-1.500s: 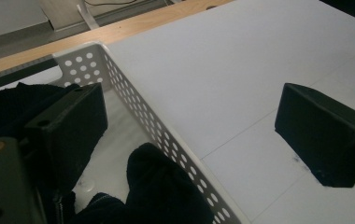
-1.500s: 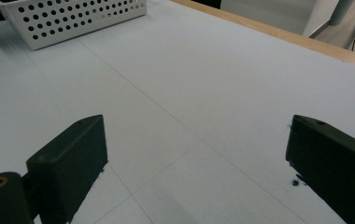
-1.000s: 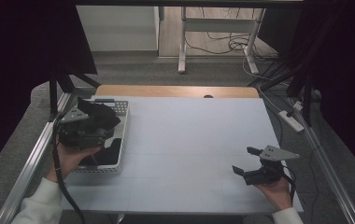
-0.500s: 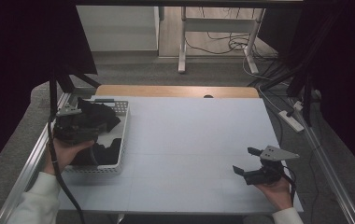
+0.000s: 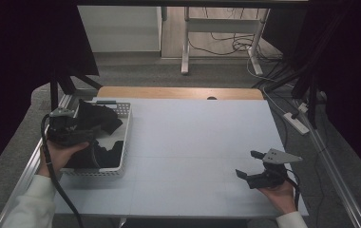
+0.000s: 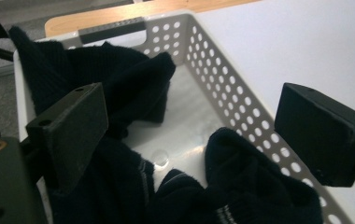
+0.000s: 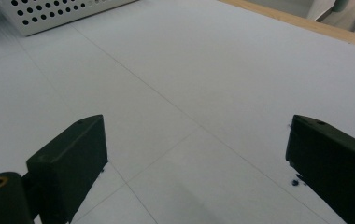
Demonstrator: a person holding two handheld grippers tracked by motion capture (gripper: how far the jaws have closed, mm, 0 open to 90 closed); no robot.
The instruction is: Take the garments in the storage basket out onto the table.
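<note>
A white perforated basket (image 5: pixel 123 137) stands at the table's left side and holds black garments (image 5: pixel 100 118). In the left gripper view, a dark ribbed cloth (image 6: pixel 119 79) is piled at the basket's far end. A black sock-like piece (image 6: pixel 250 186) lies near the perforated basket wall (image 6: pixel 222 79). My left gripper (image 5: pixel 84 130) hovers over the basket's left half; its jaws (image 6: pixel 199 135) stand open above the cloth, gripping nothing. My right gripper (image 5: pixel 248 163) is held low over the table's front right, open and empty (image 7: pixel 196 154).
The white table top (image 5: pixel 197 137) stretches between the two grippers, with a wooden strip (image 5: pixel 178 93) along its far edge. The basket's corner (image 7: pixel 49 14) shows far off in the right gripper view. Metal rails run along both table sides.
My left gripper has drifted a little to the left over the basket, still open. The right gripper has stayed where it was.
</note>
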